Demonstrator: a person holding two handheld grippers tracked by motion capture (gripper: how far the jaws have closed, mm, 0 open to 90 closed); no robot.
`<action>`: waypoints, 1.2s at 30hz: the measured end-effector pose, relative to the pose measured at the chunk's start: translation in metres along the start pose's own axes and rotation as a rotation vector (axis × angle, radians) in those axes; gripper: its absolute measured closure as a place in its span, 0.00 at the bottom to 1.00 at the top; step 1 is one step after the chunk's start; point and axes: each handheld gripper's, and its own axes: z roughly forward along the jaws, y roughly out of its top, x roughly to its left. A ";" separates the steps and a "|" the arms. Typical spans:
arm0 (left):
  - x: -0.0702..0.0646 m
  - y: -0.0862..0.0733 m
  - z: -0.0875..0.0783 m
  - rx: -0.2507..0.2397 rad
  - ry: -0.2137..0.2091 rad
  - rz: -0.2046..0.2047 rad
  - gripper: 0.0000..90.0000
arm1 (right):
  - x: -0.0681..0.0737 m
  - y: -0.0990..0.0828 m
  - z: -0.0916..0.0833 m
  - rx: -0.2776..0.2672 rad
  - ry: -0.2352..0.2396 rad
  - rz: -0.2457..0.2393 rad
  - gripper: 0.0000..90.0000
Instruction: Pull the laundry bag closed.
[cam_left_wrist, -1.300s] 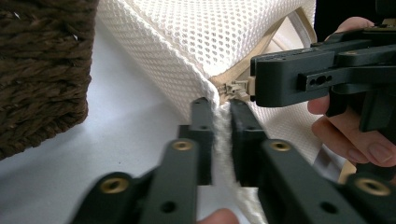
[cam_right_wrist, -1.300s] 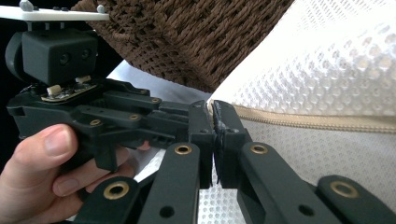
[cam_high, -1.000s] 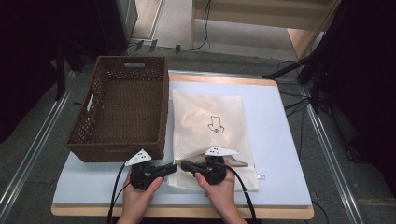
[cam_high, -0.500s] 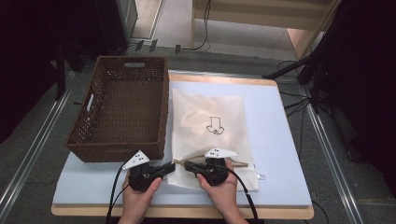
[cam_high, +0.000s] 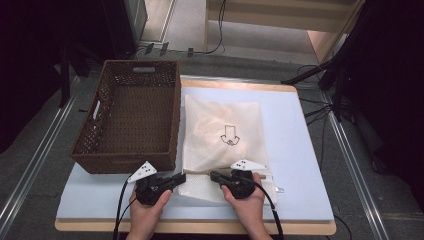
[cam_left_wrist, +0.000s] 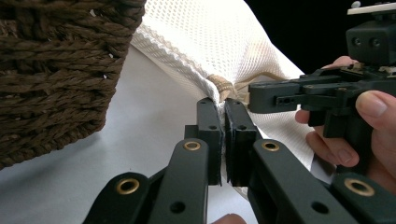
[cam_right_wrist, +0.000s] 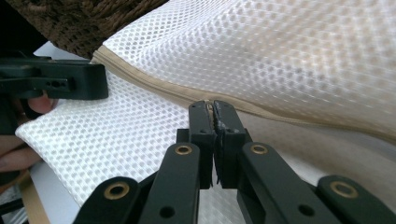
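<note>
The two sets of jaws point at each other, tip to tip, low over the near part of the desk (cam_high: 300, 200). Between the tips there is only a small gap, and the tan string (cam_high: 200, 173) of the white mesh bag (cam_high: 222, 132) runs across it.

Past the left gripper (cam_high: 177, 178), on its far side, the brown basket (cam_high: 130, 117) stands close. Its woven wall blocks that way.

Beyond both sets of jaws the bag lies flat and soft, so a hand can pass over it.

Out past the right gripper (cam_high: 216, 176), away from the basket, the blue desk top is bare and wide.
</note>
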 end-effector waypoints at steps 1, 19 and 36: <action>0.000 0.000 0.000 0.001 -0.001 -0.001 0.96 | -0.001 -0.001 -0.002 0.000 -0.006 -0.004 0.98; 0.000 0.000 0.001 0.002 -0.003 0.000 0.96 | -0.012 -0.008 -0.015 -0.029 -0.044 -0.043 0.98; 0.000 0.000 0.001 0.010 -0.009 0.005 0.96 | -0.032 -0.014 -0.041 -0.047 -0.104 -0.008 0.98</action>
